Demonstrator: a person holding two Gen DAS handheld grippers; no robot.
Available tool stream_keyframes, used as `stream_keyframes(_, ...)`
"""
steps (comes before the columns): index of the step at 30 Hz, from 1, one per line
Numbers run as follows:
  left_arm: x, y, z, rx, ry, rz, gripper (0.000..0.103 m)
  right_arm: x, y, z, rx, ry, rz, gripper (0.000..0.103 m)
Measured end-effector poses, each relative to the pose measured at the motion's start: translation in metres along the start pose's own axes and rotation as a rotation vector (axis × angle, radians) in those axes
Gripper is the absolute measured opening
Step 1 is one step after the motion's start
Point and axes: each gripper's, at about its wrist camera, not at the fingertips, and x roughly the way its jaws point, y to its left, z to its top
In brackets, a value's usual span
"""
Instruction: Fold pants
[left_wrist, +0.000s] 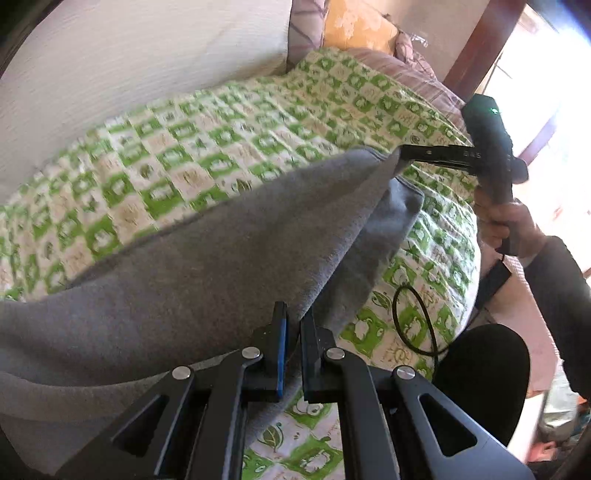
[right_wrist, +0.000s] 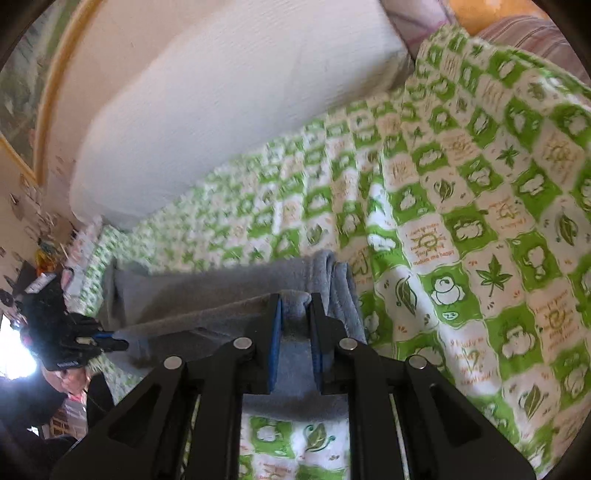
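Note:
Grey pants (left_wrist: 207, 266) hang stretched between my two grippers above a green-and-white checked bedspread (left_wrist: 221, 129). My left gripper (left_wrist: 293, 314) is shut on the near edge of the pants. My right gripper (left_wrist: 400, 153) shows in the left wrist view at the right, shut on the far corner of the cloth. In the right wrist view my right gripper (right_wrist: 295, 301) pinches a bunched fold of the pants (right_wrist: 229, 284), and my left gripper (right_wrist: 118, 341) holds the other end at the far left. Part of the pants lies folded under the lifted layer.
A big white pillow (left_wrist: 129, 74) lies along the wall behind the bedspread. An orange cushion (left_wrist: 354, 26) and striped bedding (left_wrist: 417, 70) sit at the bed's far end. A black cable (left_wrist: 413, 321) loops over the bed edge. A wooden bedpost (left_wrist: 476, 48) stands at the right.

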Motion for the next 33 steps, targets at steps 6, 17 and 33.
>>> stream_keyframes(6, -0.018, 0.001, 0.017, 0.001, -0.100, 0.039, 0.004, -0.019, 0.013, 0.011, -0.039, -0.094, -0.039, 0.015)
stream_keyframes(17, 0.007, -0.008, -0.007, 0.015, -0.035, 0.017, 0.004, -0.019, 0.019, 0.008, -0.056, -0.074, -0.073, 0.012)
stream_keyframes(33, -0.004, 0.025, -0.045, -0.071, -0.025, -0.045, 0.018, -0.023, 0.066, -0.020, -0.041, -0.032, -0.130, 0.069)
